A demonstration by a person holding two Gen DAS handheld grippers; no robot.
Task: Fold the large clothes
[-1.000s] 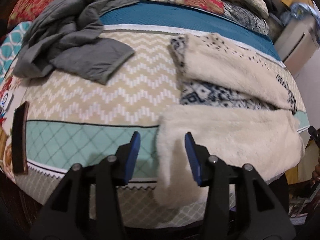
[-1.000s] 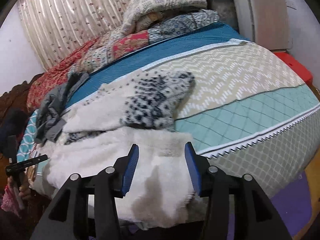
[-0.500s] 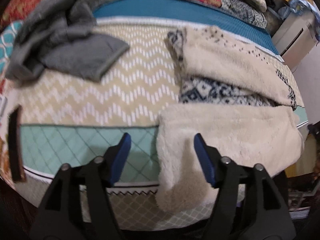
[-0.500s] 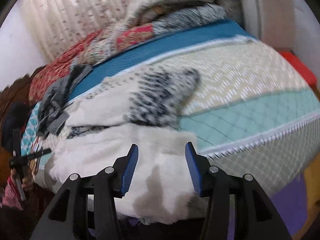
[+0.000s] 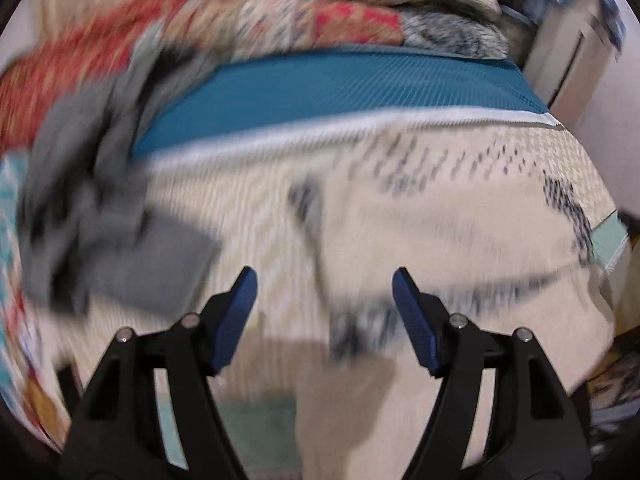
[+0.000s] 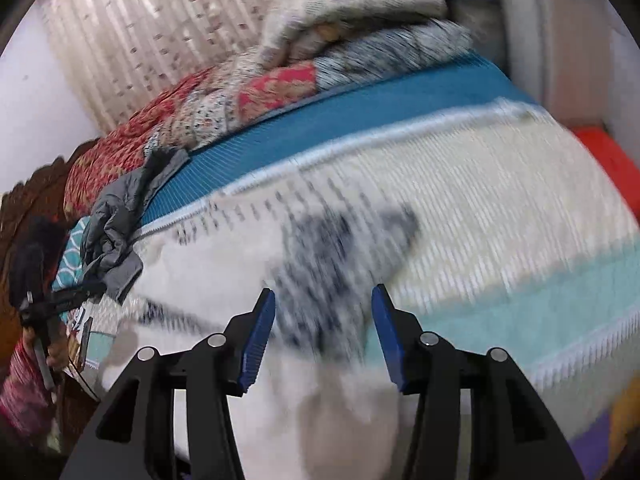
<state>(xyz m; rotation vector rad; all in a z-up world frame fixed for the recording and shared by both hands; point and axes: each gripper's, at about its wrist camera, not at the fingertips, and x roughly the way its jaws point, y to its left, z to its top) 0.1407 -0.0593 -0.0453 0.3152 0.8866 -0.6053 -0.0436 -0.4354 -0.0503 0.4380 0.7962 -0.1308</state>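
Left wrist view shows the left gripper (image 5: pixel 324 300) opening, nothing between its jaws, above the cream fleece garment (image 5: pixel 460 232) spread beyond them, while the right gripper (image 6: pixel 323 322) hangs unclenched over that same garment.

A home bedroom — patterned bedspread (image 6: pixel 500 208), stacked quilts (image 6: pixel 352 12), curtain (image 6: pixel 152 40) behind.

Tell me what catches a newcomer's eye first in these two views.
The cream fleece garment with dark patterning lies spread across the near half of the bed, under both grippers. A crumpled grey garment sits at the bed's left side. Bright red patterned quilts are piled along the far edge.
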